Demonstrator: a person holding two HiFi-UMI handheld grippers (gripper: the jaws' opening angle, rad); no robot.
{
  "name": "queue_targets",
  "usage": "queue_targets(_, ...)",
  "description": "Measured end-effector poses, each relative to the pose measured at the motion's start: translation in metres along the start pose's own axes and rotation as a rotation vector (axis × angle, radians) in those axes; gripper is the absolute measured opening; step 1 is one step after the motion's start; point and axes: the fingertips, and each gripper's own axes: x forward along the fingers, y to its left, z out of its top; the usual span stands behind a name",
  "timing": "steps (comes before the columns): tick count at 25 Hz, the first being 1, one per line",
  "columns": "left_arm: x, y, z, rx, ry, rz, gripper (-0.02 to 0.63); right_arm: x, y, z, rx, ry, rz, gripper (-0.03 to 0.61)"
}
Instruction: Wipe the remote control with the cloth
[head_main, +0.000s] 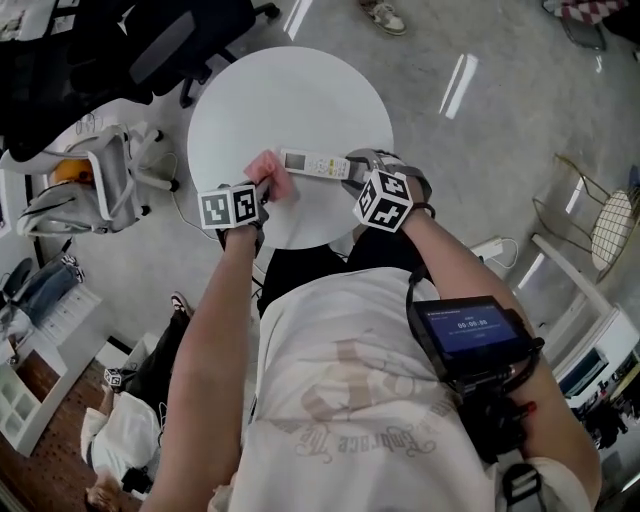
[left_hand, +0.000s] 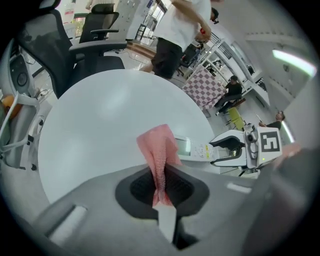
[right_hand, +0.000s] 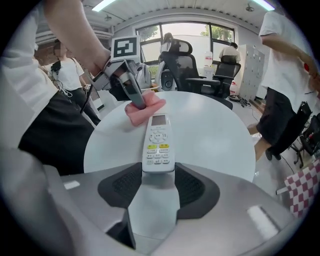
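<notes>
Pinching the cloth (left_hand: 159, 145), L gripper (left_hand: 161, 187) sits at far end of the remote (right_hand: 158, 145); R gripper (right_hand: 159, 182) grips its near end.

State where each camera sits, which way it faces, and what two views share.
Head view: on the person's head, facing steeply down at the white table; torso, forearms, left tool, right tool show.
Left gripper view: on the left tool, facing along jaws shut on the pink cloth, toward the right tool.
Right gripper view: on the right tool, facing along jaws gripping the remote, toward the left tool.
Both gripper views share cloth, remote, table.
</notes>
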Motion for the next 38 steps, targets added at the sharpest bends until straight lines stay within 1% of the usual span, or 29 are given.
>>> queue_targets(3,-0.013,-0.009,0.002,-0.028,-0.071,-0.037,0.017,-0.009,-0.001,0.002,0.000,0.024,-0.022,0.239)
queue_targets(6,-0.033,-0.015,-0.004,-0.014,-0.130,-0.077,0.017,-0.016,0.007,0.016,0.010,0.038,-0.038,0.249)
queue_targets(8,-0.037,-0.021,-0.010,-0.023,-0.168,-0.106,0.016,-0.017,0.007,0.021,-0.011,0.056,-0.037,0.250)
queue_targets(11,-0.045,-0.024,-0.022,-0.065,-0.209,-0.147,0.017,-0.008,0.006,0.027,-0.043,0.100,-0.030,0.263)
queue_targets(14,-0.055,-0.018,-0.035,-0.125,-0.253,-0.177,0.017,0.006,0.005,0.034,-0.082,0.168,-0.025,0.278)
queue_targets(20,-0.075,0.012,-0.058,-0.177,-0.322,-0.213,0.017,0.030,0.007,0.039,-0.101,0.324,-0.066,0.272)
queue_targets(23,-0.082,0.027,-0.065,-0.201,-0.350,-0.224,0.017,0.036,0.006,0.037,-0.104,0.398,-0.078,0.254)
queue_targets(26,-0.087,0.035,-0.068,-0.216,-0.365,-0.233,0.017,0.036,0.006,0.035,-0.093,0.445,-0.072,0.242)
queue_targets(30,-0.091,0.031,-0.071,-0.224,-0.373,-0.241,0.017,0.033,0.004,0.029,-0.104,0.491,-0.080,0.236)
queue_targets(32,-0.092,0.031,-0.073,-0.222,-0.369,-0.246,0.017,0.033,0.002,0.029,-0.087,0.497,-0.084,0.232)
queue_targets(34,-0.094,0.036,-0.073,-0.220,-0.362,-0.255,0.017,0.034,0.004,0.036,-0.037,0.487,-0.074,0.230)
queue_targets(36,-0.097,0.040,-0.073,-0.217,-0.355,-0.267,0.017,0.035,0.010,0.037,0.053,0.476,-0.057,0.229)
queue_targets(38,-0.099,0.040,-0.074,-0.215,-0.352,-0.277,0.017,0.032,0.019,0.027,0.179,0.466,-0.029,0.229)
